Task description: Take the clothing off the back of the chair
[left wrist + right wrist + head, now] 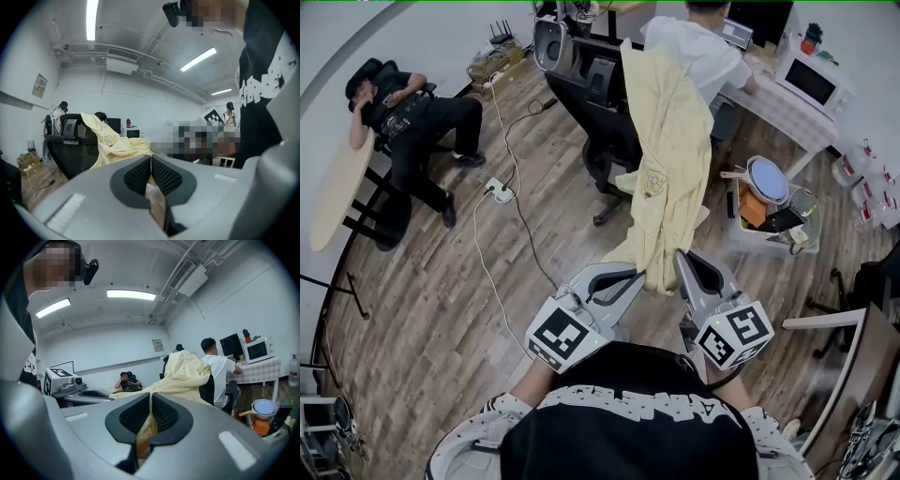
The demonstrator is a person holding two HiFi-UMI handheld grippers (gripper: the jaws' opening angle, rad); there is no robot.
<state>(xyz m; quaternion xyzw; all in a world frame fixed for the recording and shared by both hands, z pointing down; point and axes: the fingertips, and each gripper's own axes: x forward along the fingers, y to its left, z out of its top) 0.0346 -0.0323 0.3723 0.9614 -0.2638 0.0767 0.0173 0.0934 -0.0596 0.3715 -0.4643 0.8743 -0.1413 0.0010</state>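
A pale yellow garment hangs over the back of a black office chair and stretches down toward me. My left gripper is shut on its lower edge at the left. My right gripper is shut on the same edge at the right. In the left gripper view the pads are pressed together with the yellow garment running from them up to the chair. In the right gripper view yellow cloth shows pinched between the closed pads, and the garment rises to the chair back.
A person in white sits at the desk behind the chair. Another person reclines at the far left beside a round wooden table. A power strip with cables lies on the floor. A crate of pans stands at the right.
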